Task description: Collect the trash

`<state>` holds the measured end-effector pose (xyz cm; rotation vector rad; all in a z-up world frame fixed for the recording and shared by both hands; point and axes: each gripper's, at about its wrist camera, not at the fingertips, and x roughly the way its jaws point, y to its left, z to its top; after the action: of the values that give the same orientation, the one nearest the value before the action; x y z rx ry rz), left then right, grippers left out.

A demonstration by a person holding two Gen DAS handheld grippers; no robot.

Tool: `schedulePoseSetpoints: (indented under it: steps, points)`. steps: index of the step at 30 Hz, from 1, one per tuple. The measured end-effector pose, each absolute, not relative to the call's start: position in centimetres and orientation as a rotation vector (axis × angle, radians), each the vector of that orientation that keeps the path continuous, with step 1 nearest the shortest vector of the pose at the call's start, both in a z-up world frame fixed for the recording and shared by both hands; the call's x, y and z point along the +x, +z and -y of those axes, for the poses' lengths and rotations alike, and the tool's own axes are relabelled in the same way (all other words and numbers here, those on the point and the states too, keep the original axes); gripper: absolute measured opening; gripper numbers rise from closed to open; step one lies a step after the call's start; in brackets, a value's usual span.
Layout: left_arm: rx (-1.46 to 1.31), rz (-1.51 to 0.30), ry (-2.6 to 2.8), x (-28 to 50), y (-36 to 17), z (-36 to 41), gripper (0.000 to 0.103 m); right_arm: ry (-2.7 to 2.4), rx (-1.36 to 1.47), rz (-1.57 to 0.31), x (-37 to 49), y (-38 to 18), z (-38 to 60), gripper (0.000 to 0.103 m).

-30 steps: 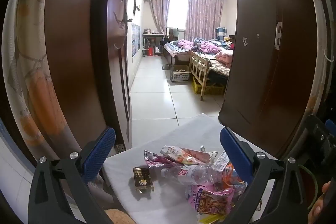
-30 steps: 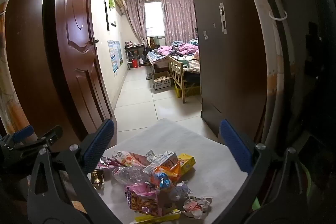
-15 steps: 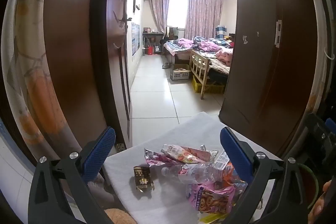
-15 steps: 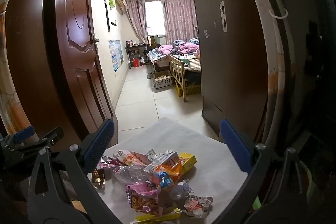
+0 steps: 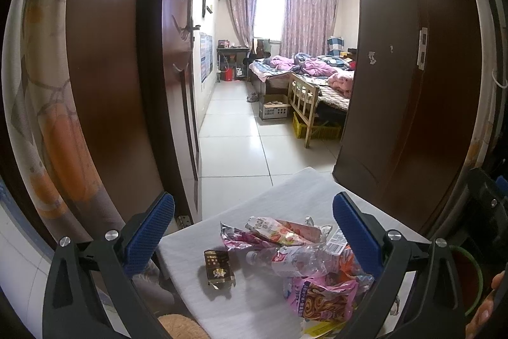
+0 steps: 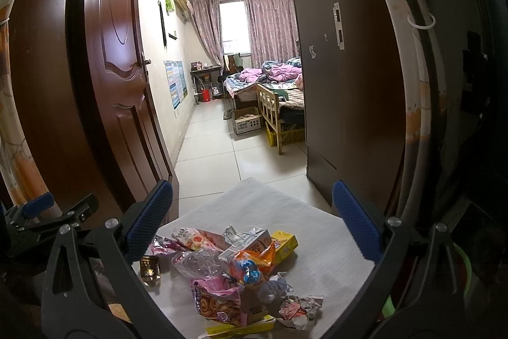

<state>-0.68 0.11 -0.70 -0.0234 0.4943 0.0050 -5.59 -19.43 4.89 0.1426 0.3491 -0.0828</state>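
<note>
A pile of trash lies on a small white table (image 5: 285,196) (image 6: 324,231): a crushed clear bottle (image 5: 285,259) (image 6: 197,262), a pink snack bag (image 5: 320,297) (image 6: 216,297), a small dark gold box (image 5: 219,270) (image 6: 150,270), a yellow carton (image 6: 284,245), an orange wrapper (image 6: 250,262) and crumpled paper (image 6: 298,307). My left gripper (image 5: 252,231) is open and empty above the pile. My right gripper (image 6: 252,227) is open and empty above it too. The left gripper also shows at the right wrist view's left edge (image 6: 47,212).
A brown open door (image 5: 177,69) (image 6: 117,84) stands left and a dark wardrobe (image 5: 406,84) (image 6: 346,84) right. Beyond is a tiled floor (image 5: 241,145), a bed (image 5: 314,75), a cardboard box (image 5: 274,107) and a green-rimmed bin (image 5: 470,275) at right.
Both views have shifted only slightly; the trash pile sits a little lower in frame. Both grippers stay open.
</note>
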Motion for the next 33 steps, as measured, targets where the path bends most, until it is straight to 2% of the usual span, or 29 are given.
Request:
schedulePoseSetpoints:
  steps: [33]
  points:
    - [-0.021,-0.507,0.006,-0.17,-0.87,-0.05,0.095,-0.091,0.137,-0.350,-5.70,4.74,19.44,0.100]
